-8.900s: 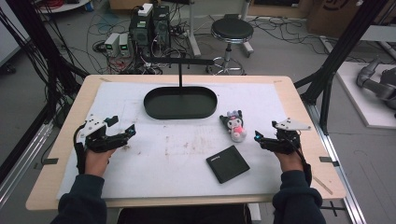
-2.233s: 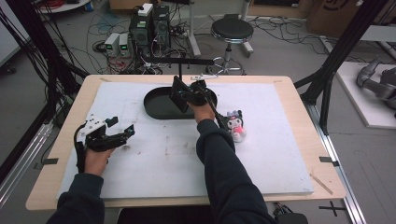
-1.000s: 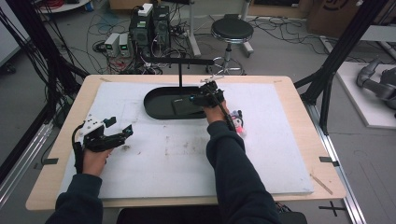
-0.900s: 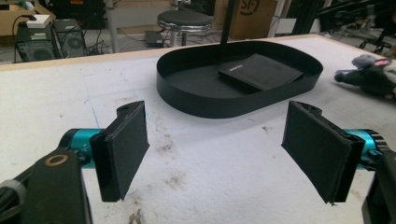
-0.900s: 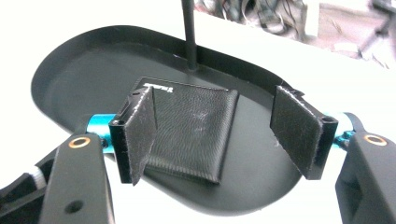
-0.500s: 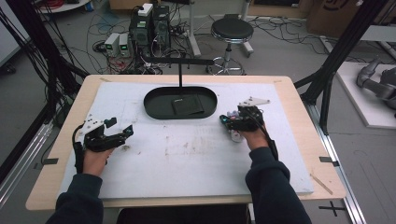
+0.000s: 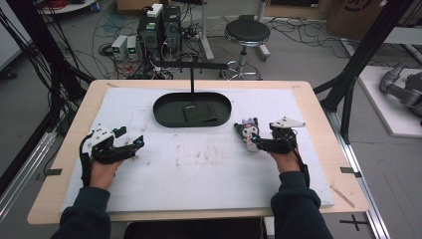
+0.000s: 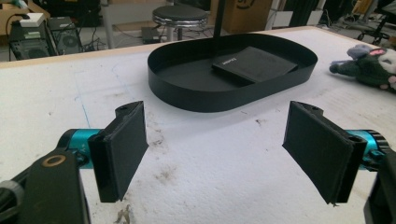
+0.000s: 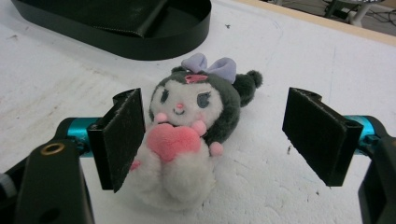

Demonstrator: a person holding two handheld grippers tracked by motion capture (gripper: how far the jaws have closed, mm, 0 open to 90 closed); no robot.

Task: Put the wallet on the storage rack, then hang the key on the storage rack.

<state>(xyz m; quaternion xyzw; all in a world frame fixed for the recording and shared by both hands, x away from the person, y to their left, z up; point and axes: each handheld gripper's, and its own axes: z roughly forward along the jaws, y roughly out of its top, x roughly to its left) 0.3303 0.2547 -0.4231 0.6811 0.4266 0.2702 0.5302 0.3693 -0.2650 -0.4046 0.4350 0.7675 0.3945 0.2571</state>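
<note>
Resting at the left of the bench (image 7: 318,114), the left gripper (image 7: 130,145) is keeping its fingers (image 8: 122,149) spread wide over bare white mat. Farther back at center, a black oval tray (image 7: 192,109) is holding a flat black case (image 7: 200,113). At the right, the right gripper (image 7: 255,144) is reaching around a plush toy (image 9: 189,140) lying on the mat, fingers (image 9: 122,137) wide apart, the plush sitting nearer one finger.

I'm seeing a fuzzy cloth plush toy (image 9: 187,135), a smooth matt black tray (image 8: 187,93), and my rough, stained white table cover (image 7: 209,174).
</note>
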